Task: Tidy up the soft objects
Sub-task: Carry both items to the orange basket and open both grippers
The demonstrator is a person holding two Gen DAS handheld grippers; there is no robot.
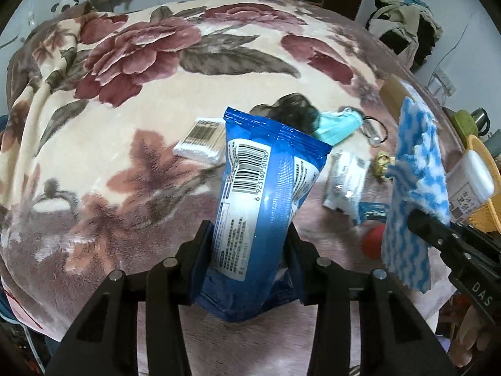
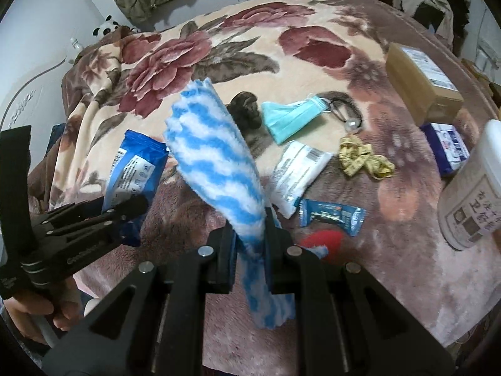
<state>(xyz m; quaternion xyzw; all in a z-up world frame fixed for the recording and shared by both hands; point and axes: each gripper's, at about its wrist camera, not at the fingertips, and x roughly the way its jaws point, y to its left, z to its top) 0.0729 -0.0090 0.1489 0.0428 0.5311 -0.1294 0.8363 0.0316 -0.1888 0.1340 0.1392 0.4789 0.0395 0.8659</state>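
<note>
Both items lifted off the bed (image 1: 125, 100): left tool (image 1: 250, 241) pinching wipes pack (image 1: 263, 194), right tool (image 2: 249, 232) pinching striped cloth (image 2: 213, 150); next probably carry to orange basket (image 1: 483, 188).

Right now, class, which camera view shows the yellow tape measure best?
The right wrist view: the tape measure lies whole and unobstructed on the blanket. In the left wrist view only a small yellow bit shows, partly behind the striped cloth.
</note>
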